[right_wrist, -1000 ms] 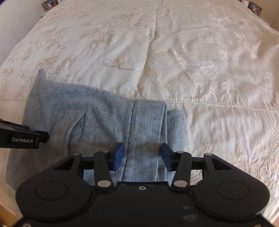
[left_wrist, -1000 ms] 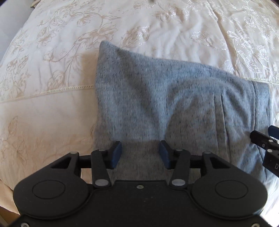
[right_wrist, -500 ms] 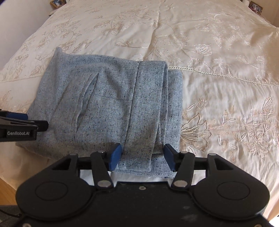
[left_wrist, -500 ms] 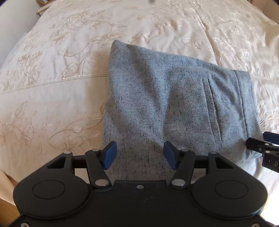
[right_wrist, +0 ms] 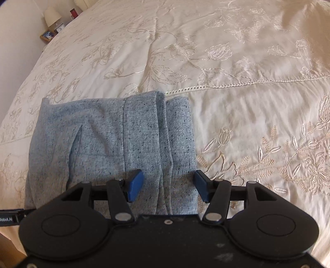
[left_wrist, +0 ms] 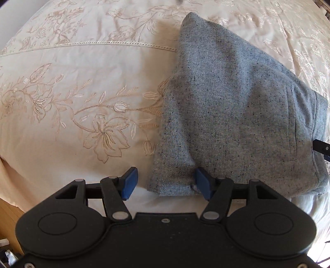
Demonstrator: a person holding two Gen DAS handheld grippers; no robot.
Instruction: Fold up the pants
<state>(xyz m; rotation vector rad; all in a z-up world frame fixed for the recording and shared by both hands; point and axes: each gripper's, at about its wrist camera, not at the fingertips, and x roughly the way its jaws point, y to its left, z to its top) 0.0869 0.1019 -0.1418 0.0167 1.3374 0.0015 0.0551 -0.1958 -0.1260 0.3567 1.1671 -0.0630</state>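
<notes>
The grey speckled pants [left_wrist: 237, 115] lie folded into a compact stack on the cream embroidered bedspread [left_wrist: 72, 103]. In the right wrist view the pants [right_wrist: 111, 142] show a pocket seam and layered folded edges on their right side. My left gripper [left_wrist: 166, 183] is open, its blue fingertips [left_wrist: 130, 181] straddling the near left corner of the stack. My right gripper [right_wrist: 168, 188] is open over the near right edge of the stack, fingers either side of the folded layers. Neither holds cloth.
The bedspread [right_wrist: 237, 72] stretches far beyond the pants. A bedside table with a lamp [right_wrist: 51, 17] and small framed pictures stands at the far left corner. The bed's near edge and wood floor [left_wrist: 8, 222] show at lower left.
Both grippers have shifted outward along the near edge: the left one to the stack's left corner, the right one toward its right edge. Both stay open. The pants lie still.
</notes>
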